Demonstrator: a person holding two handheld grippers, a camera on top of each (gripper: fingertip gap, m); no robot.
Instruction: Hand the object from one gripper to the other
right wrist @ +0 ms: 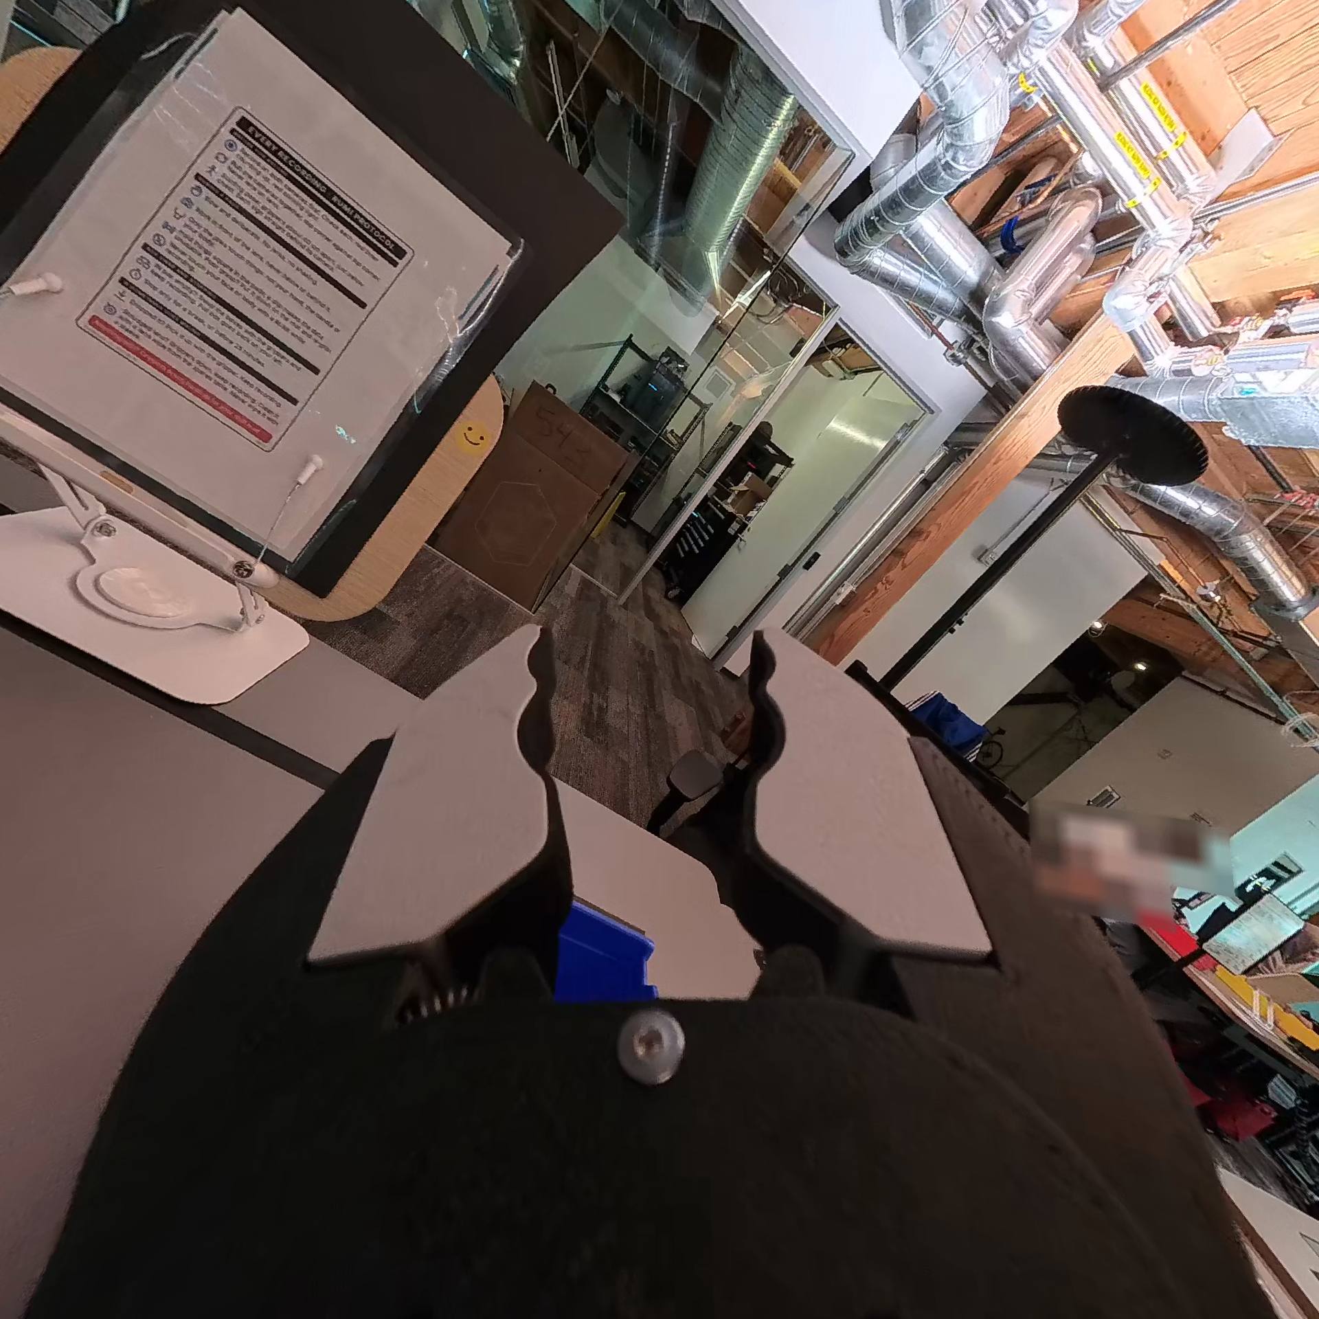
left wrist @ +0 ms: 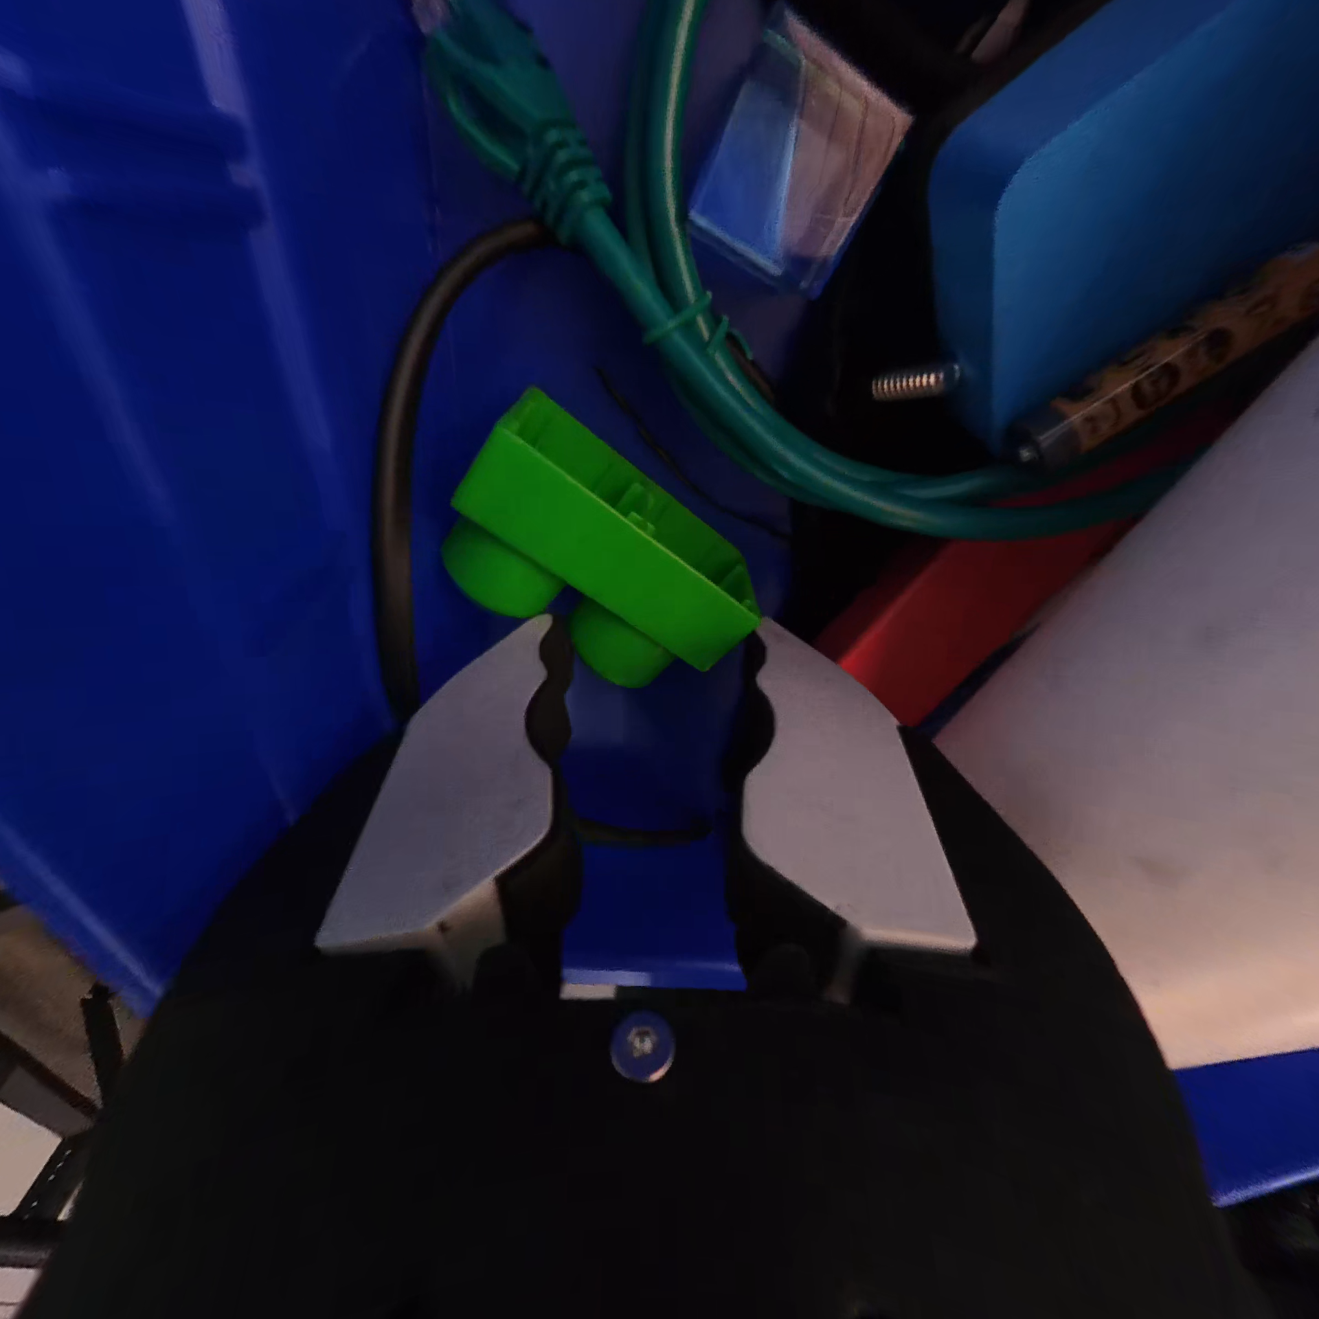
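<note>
A green toy brick (left wrist: 599, 542) lies tilted in a blue bin (left wrist: 214, 357), just ahead of the left gripper (left wrist: 653, 635), whose jaws stand apart around the brick's near end, one stud between the tips. The grip does not look closed yet, though whether the tips already touch the plastic is hard to tell. A good pick here would likely mean squaring the jaws across the brick's flat long walls rather than its rounded studs, then closing firmly before lifting, so the piece can be presented cleanly for the hand-over.

Beyond the brick and to the right, a bundled green cable (left wrist: 714, 371) curls past; a black cable (left wrist: 407, 464) loops to the left. Either could snag on the lift. A blue block (left wrist: 1113, 228) and a red bar (left wrist: 949, 607) crowd the right side.

The right gripper (right wrist: 649, 664), jaws apart and empty, points away over a grey table (right wrist: 128, 785) toward a framed notice (right wrist: 235, 285), well clear of the bin.
</note>
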